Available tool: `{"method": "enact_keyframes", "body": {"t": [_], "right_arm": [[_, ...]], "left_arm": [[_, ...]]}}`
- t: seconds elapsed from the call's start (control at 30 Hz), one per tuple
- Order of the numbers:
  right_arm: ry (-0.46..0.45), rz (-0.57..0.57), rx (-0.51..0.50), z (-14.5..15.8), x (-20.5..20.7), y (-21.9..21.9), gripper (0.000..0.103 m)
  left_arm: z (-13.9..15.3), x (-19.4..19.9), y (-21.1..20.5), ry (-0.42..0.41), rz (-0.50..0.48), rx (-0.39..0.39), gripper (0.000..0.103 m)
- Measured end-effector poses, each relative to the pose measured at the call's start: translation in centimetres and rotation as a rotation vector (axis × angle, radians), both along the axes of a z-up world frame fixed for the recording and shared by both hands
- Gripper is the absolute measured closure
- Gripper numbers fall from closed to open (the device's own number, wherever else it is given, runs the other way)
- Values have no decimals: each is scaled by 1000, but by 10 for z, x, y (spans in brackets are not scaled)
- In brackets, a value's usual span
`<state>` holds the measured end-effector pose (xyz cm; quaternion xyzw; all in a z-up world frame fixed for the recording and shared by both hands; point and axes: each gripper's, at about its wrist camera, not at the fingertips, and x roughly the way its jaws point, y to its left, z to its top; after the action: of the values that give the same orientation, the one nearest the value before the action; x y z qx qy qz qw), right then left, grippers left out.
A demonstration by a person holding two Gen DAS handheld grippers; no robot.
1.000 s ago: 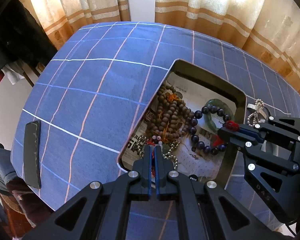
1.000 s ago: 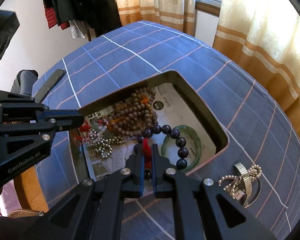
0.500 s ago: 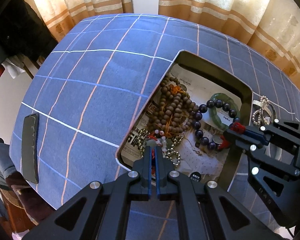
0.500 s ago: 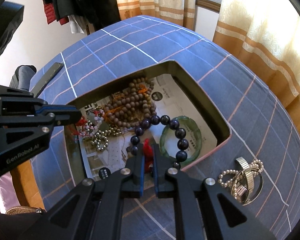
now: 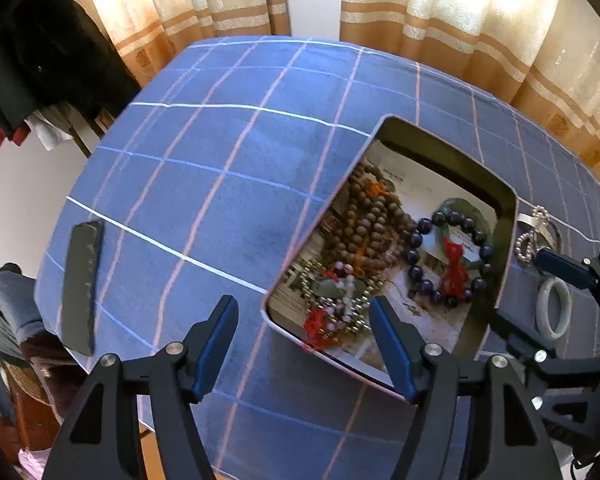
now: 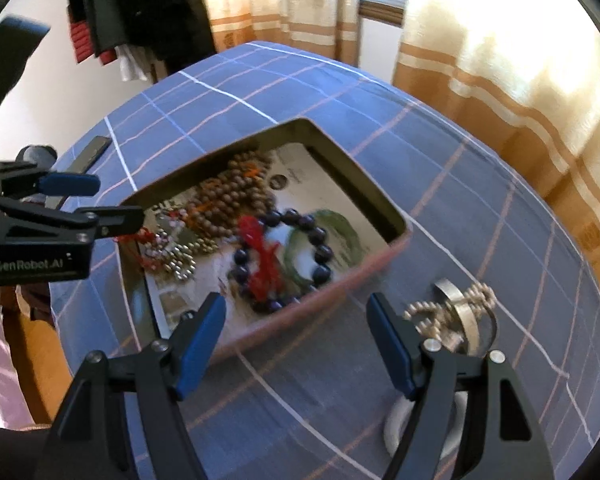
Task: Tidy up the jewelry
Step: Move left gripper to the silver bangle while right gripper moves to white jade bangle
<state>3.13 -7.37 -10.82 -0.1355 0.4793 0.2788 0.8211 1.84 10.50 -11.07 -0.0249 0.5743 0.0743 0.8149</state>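
Dark-bead bracelet (image 5: 448, 258) with red tassel (image 5: 454, 268) lies loose in the tray (image 5: 508, 216), near-right part, over the green bangle (image 5: 466, 206); my left gripper (image 5: 302, 340) and right gripper (image 6: 296, 340) both gape empty; it's light and floppy, I'd pinch bead strand, not tassel.

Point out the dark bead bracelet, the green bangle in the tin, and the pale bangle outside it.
dark bead bracelet (image 5: 420, 226), left wrist view, on a bead.
green bangle (image 5: 458, 204), left wrist view, upper rim.
pale bangle (image 5: 540, 312), left wrist view, left rim.
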Motion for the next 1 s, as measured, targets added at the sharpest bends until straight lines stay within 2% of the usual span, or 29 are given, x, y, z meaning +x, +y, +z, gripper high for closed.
{"method": "enact_keyframes", "body": {"t": [0.23, 0.47, 0.57, 0.7, 0.83, 0.9, 1.0], "right_arm": [[9, -120, -11, 0, -3, -52, 27], [42, -281, -77, -17, -3, -115, 27], [51, -328, -93, -24, -1, -132, 31], [64, -347, -91, -31, 3, -139, 41], [66, -317, -102, -43, 8, -133, 43], [70, -310, -92, -49, 9, -134, 72], [63, -305, -110, -48, 4, -139, 90]], "left_arm": [[2, -6, -13, -12, -13, -28, 35], [10, -5, -33, -24, -45, -32, 35], [7, -3, -45, -16, -61, -34, 35], [5, -1, -64, -12, -92, -38, 35], [3, 3, -84, -8, -129, -50, 35], [3, 5, -96, -9, -157, -50, 35], [5, 9, -114, -19, -191, -66, 35]]}}
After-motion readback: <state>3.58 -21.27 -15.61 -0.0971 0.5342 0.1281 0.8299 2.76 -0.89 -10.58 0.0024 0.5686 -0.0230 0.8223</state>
